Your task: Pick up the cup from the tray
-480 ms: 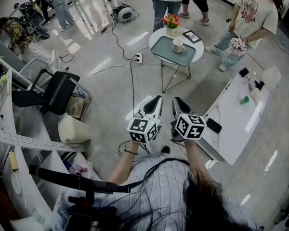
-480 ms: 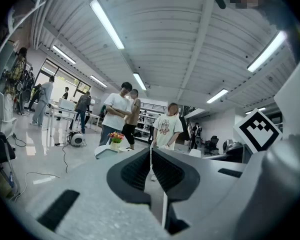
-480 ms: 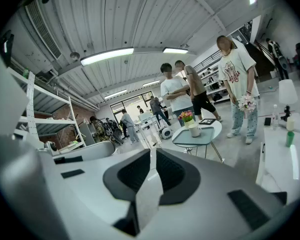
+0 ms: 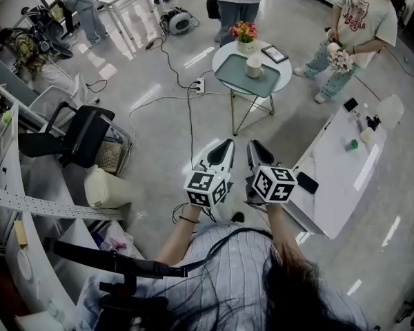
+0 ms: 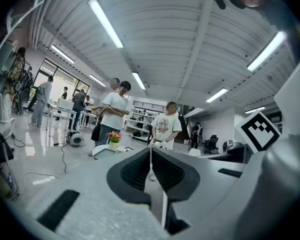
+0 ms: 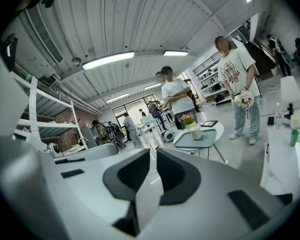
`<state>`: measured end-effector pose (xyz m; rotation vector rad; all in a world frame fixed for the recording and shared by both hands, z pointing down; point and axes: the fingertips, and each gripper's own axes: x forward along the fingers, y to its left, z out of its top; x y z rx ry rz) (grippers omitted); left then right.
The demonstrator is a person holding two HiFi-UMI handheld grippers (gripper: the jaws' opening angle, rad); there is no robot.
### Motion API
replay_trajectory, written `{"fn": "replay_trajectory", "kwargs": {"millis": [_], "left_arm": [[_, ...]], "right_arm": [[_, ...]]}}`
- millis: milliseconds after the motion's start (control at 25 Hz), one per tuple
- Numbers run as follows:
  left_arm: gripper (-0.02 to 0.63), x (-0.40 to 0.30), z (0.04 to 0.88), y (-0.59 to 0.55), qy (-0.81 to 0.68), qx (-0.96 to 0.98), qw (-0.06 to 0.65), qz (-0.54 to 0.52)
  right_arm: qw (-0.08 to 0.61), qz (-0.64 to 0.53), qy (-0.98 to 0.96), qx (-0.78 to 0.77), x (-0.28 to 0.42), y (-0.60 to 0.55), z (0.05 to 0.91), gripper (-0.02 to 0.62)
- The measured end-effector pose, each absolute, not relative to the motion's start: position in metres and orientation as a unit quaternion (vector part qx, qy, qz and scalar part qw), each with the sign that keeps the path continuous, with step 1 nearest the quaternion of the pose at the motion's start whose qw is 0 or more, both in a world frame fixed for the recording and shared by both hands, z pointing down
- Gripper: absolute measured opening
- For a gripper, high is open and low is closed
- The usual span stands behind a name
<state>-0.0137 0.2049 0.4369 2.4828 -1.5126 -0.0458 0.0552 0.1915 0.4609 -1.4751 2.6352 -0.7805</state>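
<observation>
A white cup (image 4: pixel 254 66) stands on a grey-green tray (image 4: pixel 236 76) on a small round white table (image 4: pixel 284 69), well ahead of me across the floor. In the right gripper view the cup (image 6: pixel 196 132) and the tray (image 6: pixel 200 140) lie far beyond the jaws. My left gripper (image 4: pixel 225 145) and right gripper (image 4: pixel 253 147) are held side by side in front of my body, both pointing toward that table. The jaws of each are shut with nothing between them. The left gripper view shows only the table's edge (image 5: pixel 101 152) and the flowers (image 5: pixel 114 136).
A flower pot (image 4: pixel 245 33) and a picture frame (image 4: pixel 274 52) share the round table. Several people stand behind it, one holding flowers (image 4: pixel 341 61). A long white table (image 4: pixel 334 167) with a phone (image 4: pixel 306 181) is at my right. A cable (image 4: pixel 190 116) crosses the floor; a black chair (image 4: pixel 79 133) and bin (image 4: pixel 105 187) are left.
Both grippers stay almost still and shut. The people behind the round table have shifted a little.
</observation>
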Motion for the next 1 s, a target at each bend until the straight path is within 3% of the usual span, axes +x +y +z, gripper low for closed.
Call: {"fn": "replay_trajectory", "kwargs": {"millis": [1000], "left_arm": [[0.023,-0.043,0.446,0.105,-0.51,0.852,0.12,0.004]], "right_arm": [[0.011,-0.28,0.835,-0.474,0.027,0.091,0.482,0.057]]}}
